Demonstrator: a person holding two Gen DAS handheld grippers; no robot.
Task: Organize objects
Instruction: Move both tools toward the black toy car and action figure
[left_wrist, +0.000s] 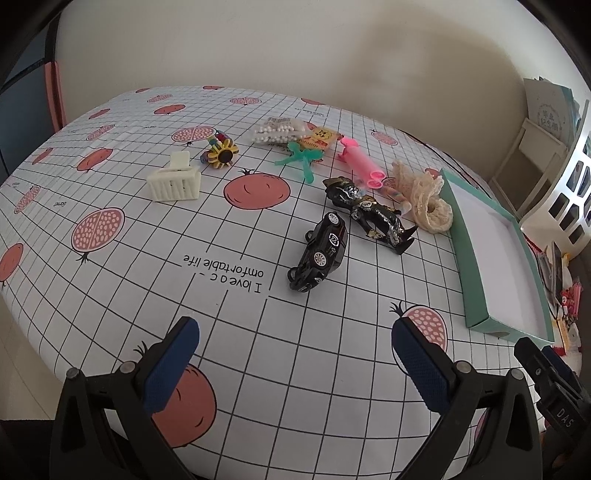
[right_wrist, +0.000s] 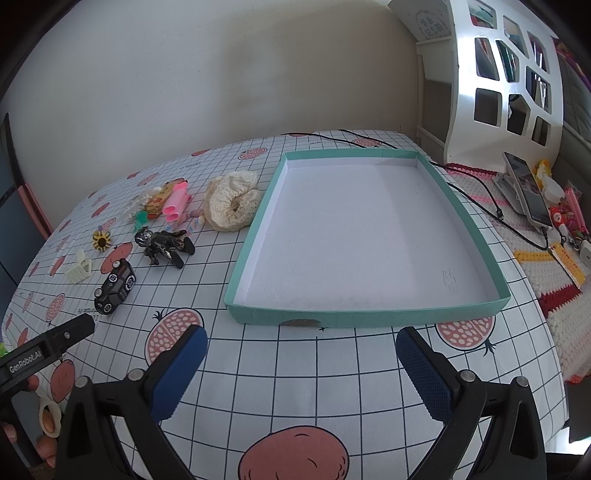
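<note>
A shallow teal box (right_wrist: 369, 317) with a white inside stands empty on the table; it also shows at the right of the left wrist view (left_wrist: 476, 273). To its left lie small objects: a black toy car (left_wrist: 321, 254) (right_wrist: 115, 286), a black figure (left_wrist: 373, 214) (right_wrist: 164, 245), a cream lace piece (left_wrist: 424, 199) (right_wrist: 231, 203), a pink toy syringe (left_wrist: 360, 162) (right_wrist: 175, 205), a white clip (left_wrist: 173, 179) (right_wrist: 79, 271), a sunflower toy (left_wrist: 221, 155) (right_wrist: 101, 240), a green bow (left_wrist: 301, 160) and a bead bag (left_wrist: 279, 133). My left gripper (left_wrist: 295, 354) is open and empty, near of the car. My right gripper (right_wrist: 301, 363) is open and empty, in front of the box.
The table has a checked cloth with fruit prints (left_wrist: 255, 190). A white shelf (right_wrist: 498, 77), a phone on a stand (right_wrist: 528, 192), a black cable (right_wrist: 491, 206) and small clutter on a crocheted mat (right_wrist: 546, 280) are at the right. A wall is behind.
</note>
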